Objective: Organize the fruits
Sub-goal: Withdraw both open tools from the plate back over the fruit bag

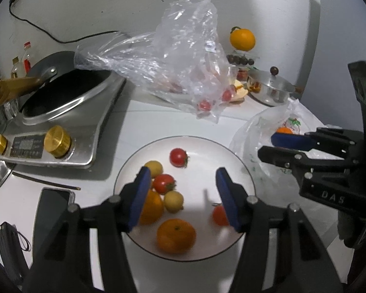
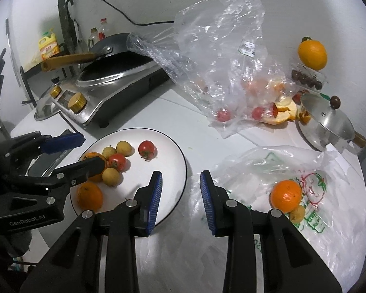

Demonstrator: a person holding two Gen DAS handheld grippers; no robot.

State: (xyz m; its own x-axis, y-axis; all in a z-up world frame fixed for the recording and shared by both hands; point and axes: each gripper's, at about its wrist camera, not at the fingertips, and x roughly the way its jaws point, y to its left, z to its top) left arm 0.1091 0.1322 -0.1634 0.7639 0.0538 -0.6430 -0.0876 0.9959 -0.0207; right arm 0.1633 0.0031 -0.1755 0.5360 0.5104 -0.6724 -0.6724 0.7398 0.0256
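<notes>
The left tool (image 1: 183, 195) hangs spread and empty over the white plate (image 1: 236, 168) gathering the fruit, while the right tool (image 2: 181, 195), narrowly parted and empty, sits beside the printed bag (image 2: 329, 195) with an orange (image 2: 286, 195) left.

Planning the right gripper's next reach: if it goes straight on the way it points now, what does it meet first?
Probably the printed plastic bag beside the white plate: the right gripper is empty and aimed just past the plate's rim, though depth is unclear.
</notes>
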